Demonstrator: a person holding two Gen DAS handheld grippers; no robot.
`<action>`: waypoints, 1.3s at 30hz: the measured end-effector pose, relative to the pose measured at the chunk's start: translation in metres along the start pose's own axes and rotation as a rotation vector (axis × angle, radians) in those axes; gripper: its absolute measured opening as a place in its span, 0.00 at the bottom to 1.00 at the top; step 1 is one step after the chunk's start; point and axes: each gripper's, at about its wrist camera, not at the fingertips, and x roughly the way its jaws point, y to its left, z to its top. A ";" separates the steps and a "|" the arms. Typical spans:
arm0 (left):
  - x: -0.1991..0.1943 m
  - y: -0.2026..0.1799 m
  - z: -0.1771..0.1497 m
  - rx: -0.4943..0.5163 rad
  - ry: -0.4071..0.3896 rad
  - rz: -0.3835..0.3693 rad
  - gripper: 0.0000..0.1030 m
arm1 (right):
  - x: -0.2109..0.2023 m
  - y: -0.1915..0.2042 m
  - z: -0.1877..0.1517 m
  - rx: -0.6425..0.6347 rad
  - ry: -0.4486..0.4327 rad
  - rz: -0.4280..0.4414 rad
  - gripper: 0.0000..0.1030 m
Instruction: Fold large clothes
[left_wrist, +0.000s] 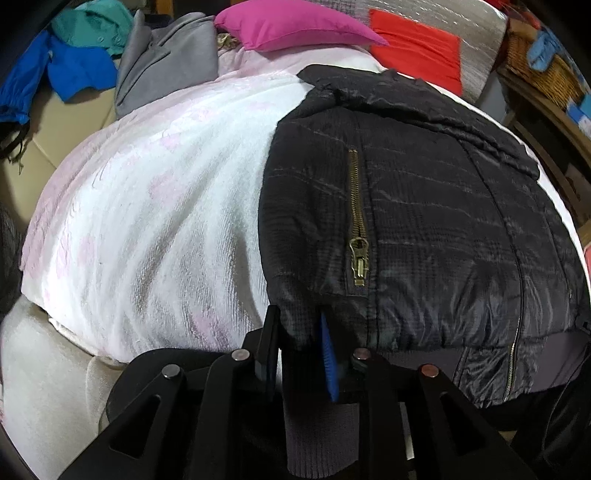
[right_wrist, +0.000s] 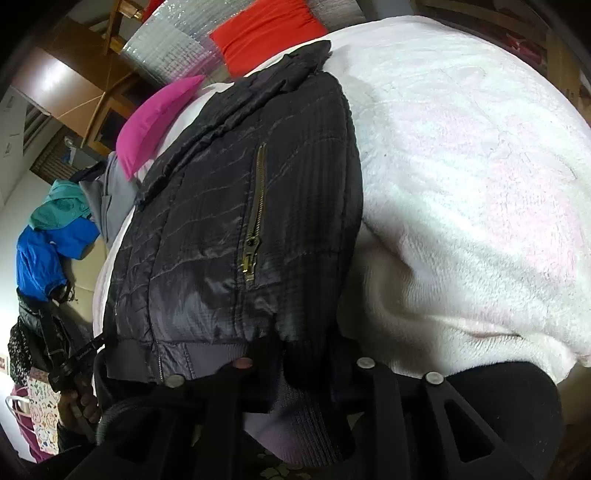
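We see the left claw pinching the jacket hem, blanket to its left — right claw also grips hem, blanket to its right.

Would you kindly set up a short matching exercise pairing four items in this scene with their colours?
Things:
1. jacket
2. pocket zipper
3. pillow
4. blanket

Colours:
A. brass
B. magenta
C. white with pale pink
D. black

Pairs: 1-D, 2-A, 3-B, 4-C
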 end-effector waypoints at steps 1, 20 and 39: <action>0.001 0.000 0.000 -0.007 -0.001 -0.006 0.23 | -0.001 -0.001 0.003 0.004 -0.013 -0.002 0.38; -0.003 -0.008 0.000 0.026 -0.023 0.012 0.16 | 0.013 0.016 0.004 -0.072 0.032 0.004 0.19; -0.015 -0.003 0.006 0.037 -0.026 0.026 0.16 | 0.002 0.014 0.010 -0.082 0.042 0.100 0.18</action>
